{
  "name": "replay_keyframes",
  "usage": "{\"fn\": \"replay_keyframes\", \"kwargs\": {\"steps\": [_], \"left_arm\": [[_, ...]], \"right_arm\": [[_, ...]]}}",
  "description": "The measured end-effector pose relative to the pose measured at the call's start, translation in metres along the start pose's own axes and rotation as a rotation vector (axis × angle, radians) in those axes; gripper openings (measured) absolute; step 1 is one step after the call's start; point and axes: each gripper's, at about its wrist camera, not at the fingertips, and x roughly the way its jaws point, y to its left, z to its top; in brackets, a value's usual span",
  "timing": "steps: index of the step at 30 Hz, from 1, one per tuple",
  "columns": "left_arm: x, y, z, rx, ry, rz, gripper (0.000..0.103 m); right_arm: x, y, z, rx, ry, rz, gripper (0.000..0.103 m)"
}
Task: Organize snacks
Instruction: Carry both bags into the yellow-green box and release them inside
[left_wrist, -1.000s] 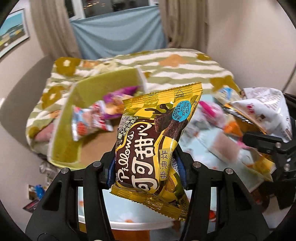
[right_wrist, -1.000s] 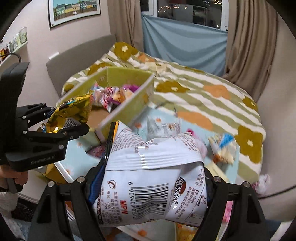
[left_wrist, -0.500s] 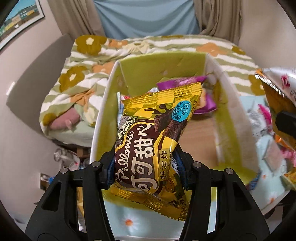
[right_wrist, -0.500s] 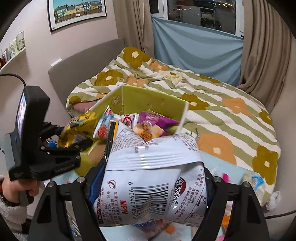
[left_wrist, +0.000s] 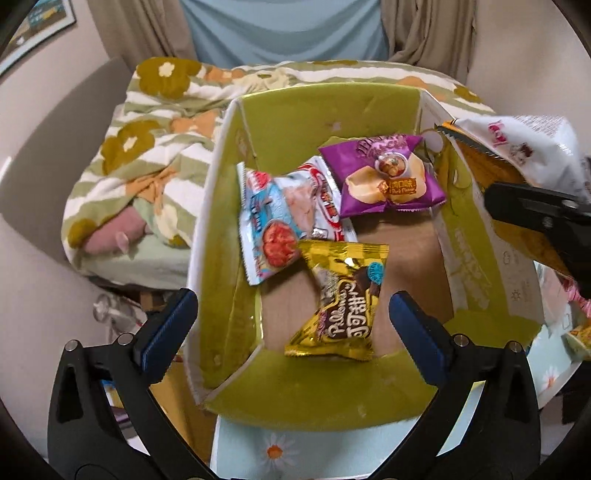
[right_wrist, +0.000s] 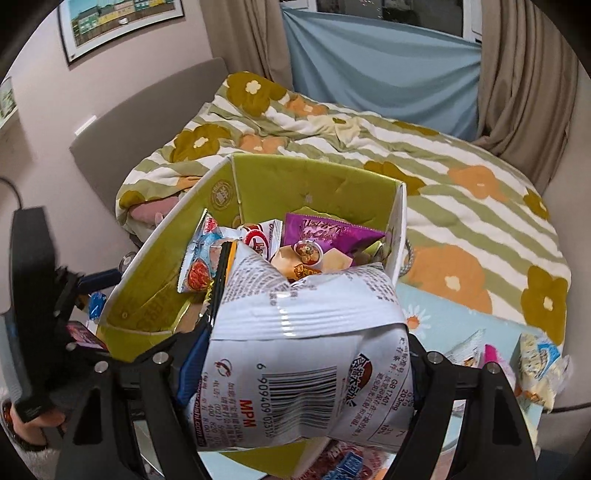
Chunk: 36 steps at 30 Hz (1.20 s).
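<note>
A green-lined cardboard box (left_wrist: 325, 103) sits below my left gripper (left_wrist: 293, 316), whose jaws are opening wide. The yellow Pillows packet (left_wrist: 343, 302) lies free on the box floor, touching neither blue pad. Beside it in the box are a purple chip bag (left_wrist: 388, 177) and a blue-and-red packet (left_wrist: 280, 221). My right gripper (right_wrist: 306, 369) is shut on a white snack bag (right_wrist: 314, 306) and hangs over the near right side of the box (right_wrist: 314, 184). That bag (left_wrist: 524, 136) also shows at the right edge of the left wrist view.
The box stands on a light blue daisy tablecloth (left_wrist: 273, 450). Several loose snacks (right_wrist: 535, 362) lie on the cloth to the right. A bed with a flowered quilt (right_wrist: 461, 177) is right behind the table. A person's hand (right_wrist: 29, 428) holds the left gripper.
My left gripper swung over the box, opened, and the yellow packet dropped onto the box floor. My right gripper moved toward the box with the white bag still in it.
</note>
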Motion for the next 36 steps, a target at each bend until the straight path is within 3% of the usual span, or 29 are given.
{"fn": "replay_keyframes", "kwargs": {"steps": [13,16,18,26,36], "left_arm": [[-0.004,0.027,-0.003,-0.047,-0.008,0.009,0.103],[-0.002,0.027,-0.008,-0.063,-0.001,0.029,0.103],[-0.002,0.026,-0.012,-0.076,0.006,0.035,0.103],[-0.009,0.020,-0.019,-0.093,0.008,0.041,0.103],[-0.056,0.013,-0.007,-0.094,-0.093,0.039,0.103]], "right_arm": [[0.046,0.024,0.011,0.035,0.071,0.051,0.081],[0.053,0.021,0.008,0.046,0.077,0.057,0.089],[0.054,0.018,0.006,0.066,0.077,0.074,0.102],[0.035,0.013,-0.006,0.056,0.029,0.067,0.103],[-0.018,0.018,-0.003,0.014,-0.063,0.078,0.103]]}}
